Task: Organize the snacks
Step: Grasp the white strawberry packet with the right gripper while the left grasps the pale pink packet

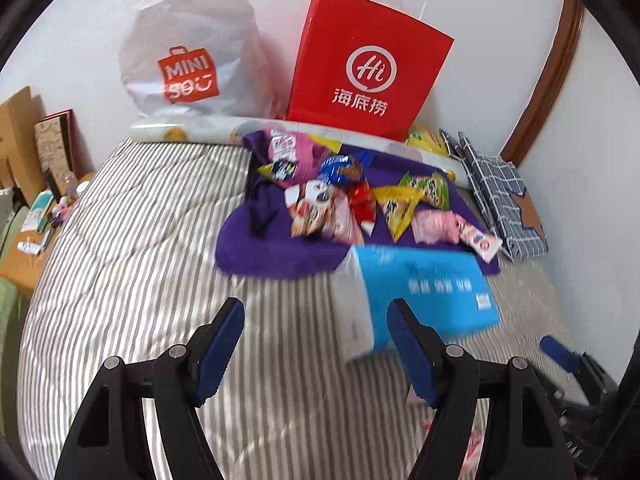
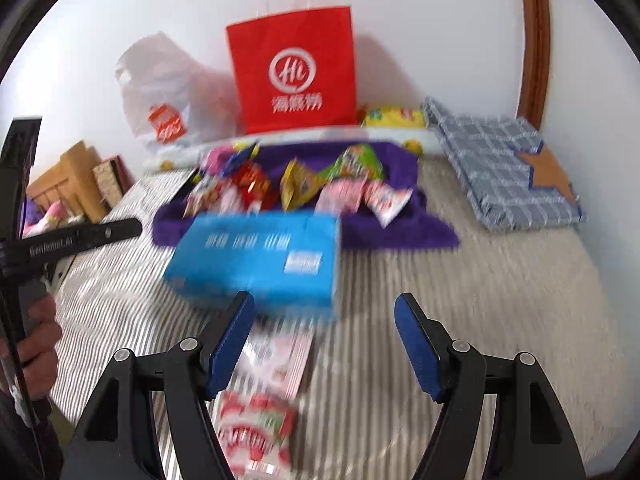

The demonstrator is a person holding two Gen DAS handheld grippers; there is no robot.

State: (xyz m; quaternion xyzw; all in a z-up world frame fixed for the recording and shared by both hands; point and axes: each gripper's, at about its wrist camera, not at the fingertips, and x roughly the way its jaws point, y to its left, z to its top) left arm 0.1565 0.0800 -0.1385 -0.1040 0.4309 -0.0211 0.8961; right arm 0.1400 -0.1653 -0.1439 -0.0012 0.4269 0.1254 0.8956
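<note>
Several colourful snack packets lie heaped on a purple towel on the striped bed. In front of the towel rests a blue box. Two pink snack packs lie flat on the bed under my right gripper. My left gripper hovers open over the bedding just left of the blue box, nothing between its fingers. My right gripper is open too, just short of the box's near edge. Both views are motion-blurred.
A red paper bag and a white plastic bag stand against the wall behind the towel. A checked grey fabric bin lies folded at right. A cluttered bedside table is at left. A hand holds the left gripper.
</note>
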